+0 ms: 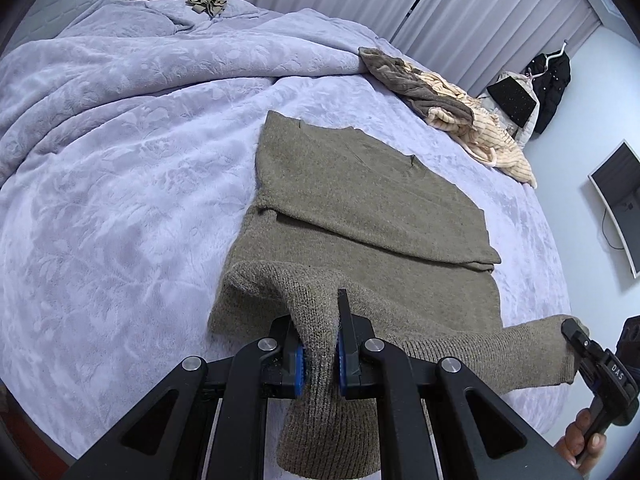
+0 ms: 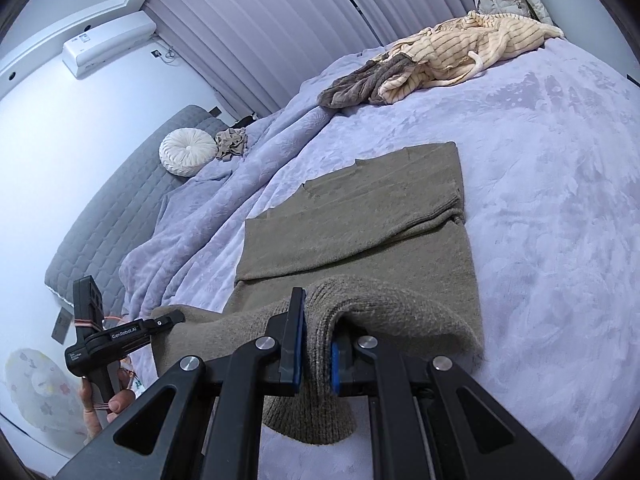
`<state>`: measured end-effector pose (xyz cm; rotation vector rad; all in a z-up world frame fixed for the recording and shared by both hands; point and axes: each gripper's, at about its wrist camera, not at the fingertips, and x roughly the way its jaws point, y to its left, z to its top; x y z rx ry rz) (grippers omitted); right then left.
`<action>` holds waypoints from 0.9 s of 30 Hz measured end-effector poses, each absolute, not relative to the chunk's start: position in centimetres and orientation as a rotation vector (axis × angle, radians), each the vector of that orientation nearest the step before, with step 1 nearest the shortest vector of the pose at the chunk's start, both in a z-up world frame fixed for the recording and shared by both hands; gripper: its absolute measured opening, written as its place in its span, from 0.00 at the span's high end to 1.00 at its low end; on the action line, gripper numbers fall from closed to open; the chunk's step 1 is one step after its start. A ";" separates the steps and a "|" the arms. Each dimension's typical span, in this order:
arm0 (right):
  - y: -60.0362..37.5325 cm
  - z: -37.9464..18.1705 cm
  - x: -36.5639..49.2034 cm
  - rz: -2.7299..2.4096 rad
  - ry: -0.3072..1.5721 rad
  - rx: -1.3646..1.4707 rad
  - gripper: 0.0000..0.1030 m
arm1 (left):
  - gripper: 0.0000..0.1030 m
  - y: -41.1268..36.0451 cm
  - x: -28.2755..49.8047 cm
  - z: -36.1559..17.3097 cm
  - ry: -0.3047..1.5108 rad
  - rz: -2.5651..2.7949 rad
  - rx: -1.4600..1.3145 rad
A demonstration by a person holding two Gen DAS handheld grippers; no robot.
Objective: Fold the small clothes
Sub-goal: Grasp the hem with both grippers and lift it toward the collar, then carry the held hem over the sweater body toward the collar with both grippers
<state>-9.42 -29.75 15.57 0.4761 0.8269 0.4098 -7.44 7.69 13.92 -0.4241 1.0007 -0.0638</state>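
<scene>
The sweater (image 1: 360, 200) lies on the bed (image 1: 120, 200), its sleeves already folded across the body. The left tool (image 1: 320, 344) is clamped on the near hem at one corner; the right tool (image 2: 316, 344) is clamped on the other corner, both lifting the knit clear of the blanket. The step looks like carrying the hem up to the collar. To do it well, keep both corners level and the edge between them taut, travel at one pace, lay the hem square on the far edge, then let go of both corners together. Pulling unevenly would skew the fold.
</scene>
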 end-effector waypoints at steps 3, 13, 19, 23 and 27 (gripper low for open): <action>-29.8 15.7 -8.7 0.398 0.834 0.476 0.89 | 0.88 7.7 -6.7 14.0 1.008 -0.063 -0.426; -29.3 16.6 -6.5 0.379 0.837 0.457 0.89 | 0.88 8.0 -4.8 14.7 1.014 -0.065 -0.427; -28.8 17.5 -5.6 0.378 0.824 0.444 0.89 | 0.88 8.1 -3.9 15.3 1.008 -0.060 -0.422; -28.7 18.1 -5.0 0.374 0.818 0.443 0.89 | 0.88 8.2 -3.4 15.9 1.005 -0.059 -0.428; -28.6 18.9 -4.5 0.374 0.801 0.442 0.89 | 0.88 8.1 -3.0 16.8 0.989 -0.060 -0.413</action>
